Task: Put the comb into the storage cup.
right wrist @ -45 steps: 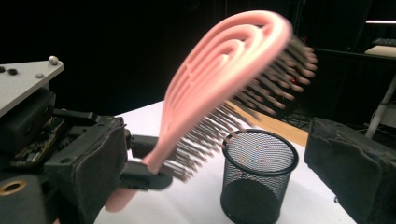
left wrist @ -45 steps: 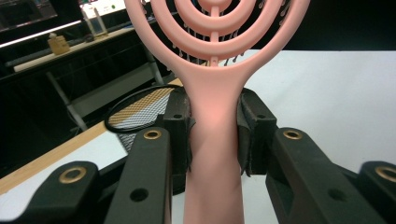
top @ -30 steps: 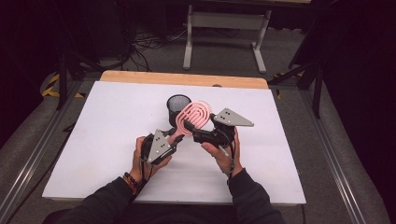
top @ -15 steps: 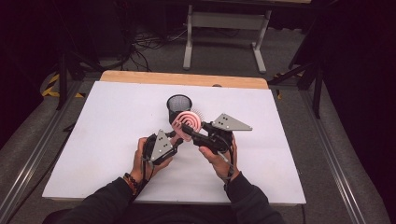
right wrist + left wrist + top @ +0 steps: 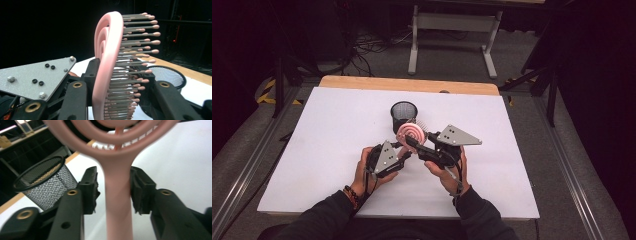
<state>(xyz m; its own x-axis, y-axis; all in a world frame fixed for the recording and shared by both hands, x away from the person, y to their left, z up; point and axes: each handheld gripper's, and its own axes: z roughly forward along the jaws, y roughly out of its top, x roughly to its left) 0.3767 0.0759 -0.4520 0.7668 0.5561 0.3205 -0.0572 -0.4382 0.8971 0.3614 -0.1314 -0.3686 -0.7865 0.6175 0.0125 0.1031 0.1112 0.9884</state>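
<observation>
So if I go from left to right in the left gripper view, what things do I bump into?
Black mesh cup → the left gripper's left jaw → the pink hairbrush handle → its right jaw. Small gaps show either side of the handle; those jaws have just been opening.

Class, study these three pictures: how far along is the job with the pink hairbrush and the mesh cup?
Done: the hairbrush is up off the table, and the right gripper is shut on its head. In hand: the left gripper has just been opening its jaws, and gaps show beside the handle. Left, probably: putting the hairbrush into the mesh cup, which stands just behind it.
</observation>
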